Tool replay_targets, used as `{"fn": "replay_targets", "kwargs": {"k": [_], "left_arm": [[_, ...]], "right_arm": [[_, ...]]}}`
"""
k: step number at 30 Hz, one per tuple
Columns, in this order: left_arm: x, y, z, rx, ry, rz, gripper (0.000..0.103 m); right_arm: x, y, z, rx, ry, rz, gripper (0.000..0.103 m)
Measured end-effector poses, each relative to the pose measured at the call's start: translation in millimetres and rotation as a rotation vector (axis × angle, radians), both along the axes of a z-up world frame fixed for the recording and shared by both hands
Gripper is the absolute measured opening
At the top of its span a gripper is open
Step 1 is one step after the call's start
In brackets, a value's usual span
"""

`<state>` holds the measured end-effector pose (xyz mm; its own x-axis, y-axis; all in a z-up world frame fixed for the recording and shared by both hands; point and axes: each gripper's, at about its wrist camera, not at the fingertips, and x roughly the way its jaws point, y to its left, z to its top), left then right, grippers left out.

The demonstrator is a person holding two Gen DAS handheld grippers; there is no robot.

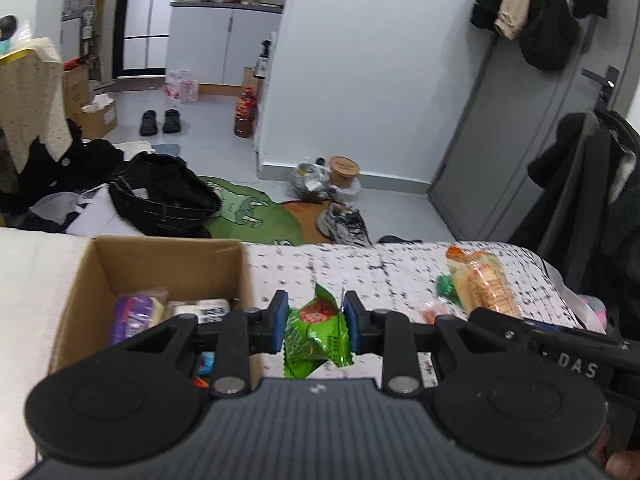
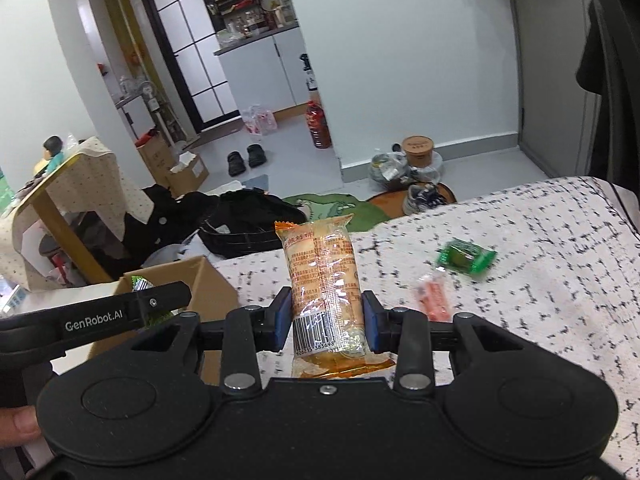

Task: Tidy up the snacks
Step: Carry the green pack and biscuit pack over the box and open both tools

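My left gripper [image 1: 316, 320] is shut on a green snack packet [image 1: 316, 330], held above the speckled cloth just right of the cardboard box [image 1: 96, 280]. The box holds several wrapped snacks, among them a purple pack [image 1: 134, 314]. In the right wrist view my right gripper [image 2: 326, 322] is shut on a long orange cracker pack [image 2: 324, 280], upright between the blue pads. That orange cracker pack [image 1: 484, 284] also shows at the right of the left wrist view. On the cloth lie a small green packet [image 2: 466, 258] and a pink packet [image 2: 434, 298].
The speckled cloth [image 2: 540, 300] covers the surface up to its far edge. Beyond it the floor holds a black bag [image 1: 160, 196], a green rug [image 1: 248, 216], shoes [image 1: 344, 226] and a tub [image 1: 344, 170]. A dark coat [image 1: 592, 200] hangs at the right.
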<state>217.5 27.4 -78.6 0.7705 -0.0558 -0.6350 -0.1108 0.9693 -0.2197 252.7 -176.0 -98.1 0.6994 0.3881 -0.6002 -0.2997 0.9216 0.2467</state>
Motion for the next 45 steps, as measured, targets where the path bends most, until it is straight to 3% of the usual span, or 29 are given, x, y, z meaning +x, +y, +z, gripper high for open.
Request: {"fn": "replay_targets", "kwargs": {"k": [15,23,26,30,37,39,42,45], "left_arm": [[-6.8,68.9,-1.6,0.018,0.003,0.153,0.029],[-5.1,100.0,-12.2,-0.027,0.022,0.209,0.030],[-5.8,105.2,-15.1,-0.054,0.017,0.206,0.035],[-11.8,108.1,-16.6,-0.072,0.011,0.224,0.049],[-22.4,114.9,-14.4,-0.078,0.011,0.244,0.059],[-23.3,113.0,-13.8,-0.074,0.020,0.246,0.060],[-28.4,111.2,-15.7,-0.068,0.040,0.253,0.061],[-33.2,108.9,-18.1,-0.050,0.062,0.258,0.062]], "right_arm": [[0.5,59.2,0.4,0.030,-0.002,0.108,0.035],[0.4,85.3,1.0,0.040,0.004,0.155,0.035],[0.2,94.6,-0.2,0.040,0.009,0.171,0.035],[-1.2,106.5,-2.6,0.045,0.017,0.195,0.035],[-5.1,122.4,-5.7,0.081,0.034,0.246,0.037],[-6.0,126.2,-5.9,0.086,0.044,0.268,0.040],[-7.8,120.6,-5.7,0.079,0.049,0.259,0.052],[-9.9,107.6,-4.4,0.080,0.055,0.235,0.055]]}}
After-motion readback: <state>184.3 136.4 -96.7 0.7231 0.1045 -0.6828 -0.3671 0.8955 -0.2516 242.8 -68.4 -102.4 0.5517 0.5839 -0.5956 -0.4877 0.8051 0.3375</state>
